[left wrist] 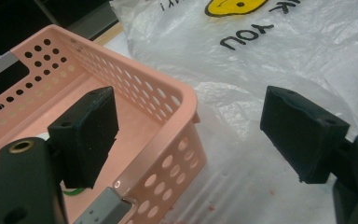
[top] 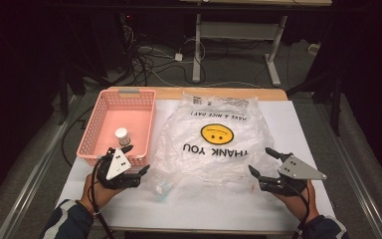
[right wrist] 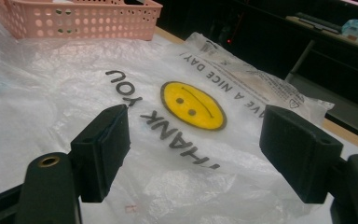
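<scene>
Where it sits left, the pink basket [top: 99, 130] holds a white-capped bottle [top: 122, 136].

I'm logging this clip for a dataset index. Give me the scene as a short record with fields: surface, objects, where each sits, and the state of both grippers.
surface: table with a white cover
basket: pink, perforated, at the table's left
bottle: small, white-capped, upright inside the basket
bag: clear plastic, lying flat at centre beside the basket, yellow smiley and "THANK YOU" print
left gripper: open, at the basket's near right corner, holding nothing
right gripper: open, at the bag's near right edge, holding nothing
</scene>
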A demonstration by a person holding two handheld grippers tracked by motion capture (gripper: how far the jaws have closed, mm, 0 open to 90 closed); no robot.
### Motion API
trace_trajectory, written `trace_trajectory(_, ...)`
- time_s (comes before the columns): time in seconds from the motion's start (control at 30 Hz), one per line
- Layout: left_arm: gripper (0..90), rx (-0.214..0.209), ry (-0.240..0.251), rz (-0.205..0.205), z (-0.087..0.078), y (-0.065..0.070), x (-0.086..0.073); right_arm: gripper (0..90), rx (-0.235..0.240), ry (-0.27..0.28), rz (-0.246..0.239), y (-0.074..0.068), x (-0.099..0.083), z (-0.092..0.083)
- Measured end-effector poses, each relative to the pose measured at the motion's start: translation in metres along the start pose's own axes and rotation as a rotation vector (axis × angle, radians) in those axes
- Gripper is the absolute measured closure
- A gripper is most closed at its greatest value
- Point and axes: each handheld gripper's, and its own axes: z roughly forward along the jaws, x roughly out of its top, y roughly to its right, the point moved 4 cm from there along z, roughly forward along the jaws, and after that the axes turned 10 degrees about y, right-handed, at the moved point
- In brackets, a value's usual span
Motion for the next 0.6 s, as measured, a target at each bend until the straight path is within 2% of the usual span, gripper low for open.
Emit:
trace_trajectory(0.37,19.0,-0.006,-0.014,0.003,-0.001,-0.001,-0.002,29.5,0.092,-0.070,-0.010,-0.009,-0.001,0.009)
trace_trajectory(0.43,18.9,0.000,-0.016,-0.017,-0.002,-0.002,-0.004,29.6,0.106,-0.069,-0.020,-0.010,0.003,0.011)
trace_trajectory(0.53,18.8,0.005,-0.021,-0.009,-0.003,-0.002,-0.004,30.6,0.149,-0.068,-0.020,-0.014,0.014,0.017)
trace_trajectory(0.57,18.8,0.003,-0.022,-0.005,-0.003,-0.002,-0.004,30.6,0.149,-0.068,-0.020,-0.014,0.014,0.017)
trace_trajectory(0.6,19.0,0.002,-0.027,-0.005,-0.003,-0.004,-0.005,31.7,0.195,-0.072,-0.020,-0.017,0.024,0.026)
